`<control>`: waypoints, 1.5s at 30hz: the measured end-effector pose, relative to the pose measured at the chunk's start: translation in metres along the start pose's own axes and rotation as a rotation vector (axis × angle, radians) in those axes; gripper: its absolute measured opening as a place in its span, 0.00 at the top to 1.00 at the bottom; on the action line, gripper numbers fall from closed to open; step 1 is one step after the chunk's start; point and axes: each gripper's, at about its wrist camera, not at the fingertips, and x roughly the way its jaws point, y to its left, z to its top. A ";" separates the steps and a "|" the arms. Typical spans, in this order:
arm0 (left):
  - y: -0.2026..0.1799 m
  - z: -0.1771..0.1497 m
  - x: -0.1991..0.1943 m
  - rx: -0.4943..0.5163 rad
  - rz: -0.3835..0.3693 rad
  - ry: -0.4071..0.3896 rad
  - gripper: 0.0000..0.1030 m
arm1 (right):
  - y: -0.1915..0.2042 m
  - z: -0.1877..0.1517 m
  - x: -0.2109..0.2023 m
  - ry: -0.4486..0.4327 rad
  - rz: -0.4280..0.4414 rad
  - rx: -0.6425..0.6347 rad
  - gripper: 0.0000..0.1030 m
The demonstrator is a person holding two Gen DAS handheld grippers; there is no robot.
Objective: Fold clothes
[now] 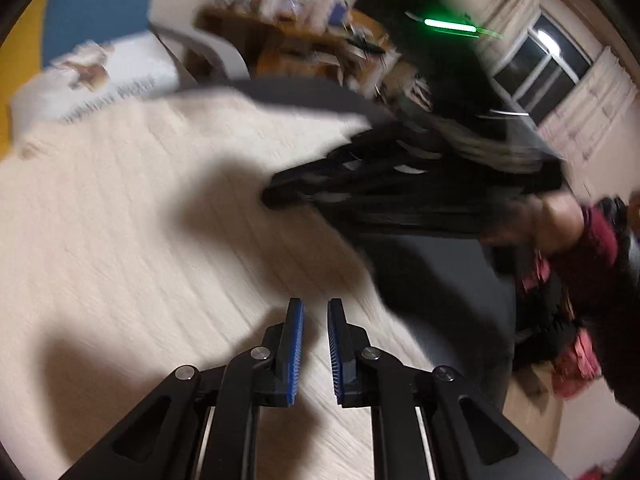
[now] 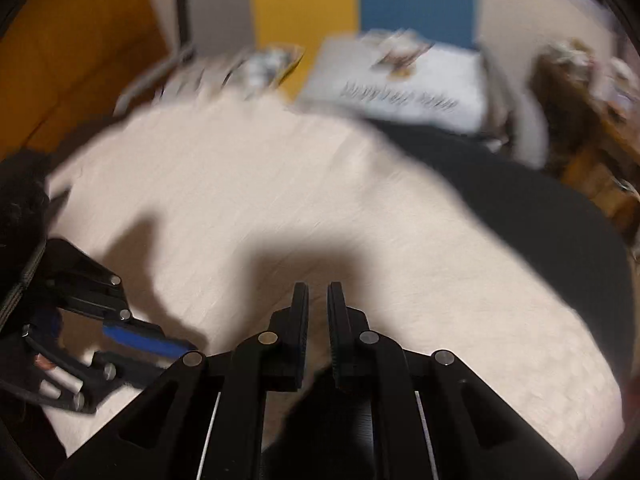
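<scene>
Cloth (image 1: pixel 140 208) looks soft and floppy, so pinch an edge; both grippers (image 1: pixel 315 344) (image 2: pixel 318 332) nearly closed, empty.

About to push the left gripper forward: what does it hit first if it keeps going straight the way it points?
Most likely the cream cloth spread below: the left gripper tilts down at it, with nothing between its fingertips and the fabric. The blur leaves depth uncertain.

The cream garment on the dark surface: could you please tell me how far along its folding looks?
Done: the cream garment lies spread on the dark surface. In hand: nothing; left tool and right tool hover empty. Left: no fold is visible.
</scene>
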 end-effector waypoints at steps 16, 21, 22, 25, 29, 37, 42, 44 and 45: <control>0.031 -0.057 -0.077 -0.174 0.023 -0.124 0.89 | 0.020 -0.013 -0.028 0.019 0.233 0.100 0.91; 0.045 -0.094 -0.081 -0.264 0.059 -0.066 0.89 | 0.015 -0.042 0.002 0.068 0.141 0.181 0.94; 0.047 -0.098 -0.087 -0.286 0.050 -0.084 0.88 | 0.013 -0.043 0.001 0.064 0.141 0.211 0.94; 0.050 -0.114 -0.120 -0.331 0.079 -0.176 0.87 | 0.018 -0.042 -0.011 0.049 0.103 0.258 0.93; 0.060 -0.134 -0.149 -0.363 0.170 -0.219 0.87 | 0.064 -0.044 -0.044 -0.038 0.147 0.204 0.90; 0.071 -0.177 -0.153 -0.373 0.275 -0.143 0.88 | 0.092 -0.082 -0.007 0.015 0.055 0.244 0.90; 0.055 -0.168 -0.159 -0.315 0.287 -0.169 0.85 | 0.077 -0.089 -0.033 -0.088 0.161 0.431 0.90; 0.055 -0.173 -0.144 -0.303 0.315 -0.085 0.86 | 0.087 -0.104 -0.027 -0.039 0.145 0.423 0.90; 0.054 -0.177 -0.140 -0.302 0.308 -0.086 0.85 | 0.093 -0.111 -0.024 -0.015 0.137 0.418 0.90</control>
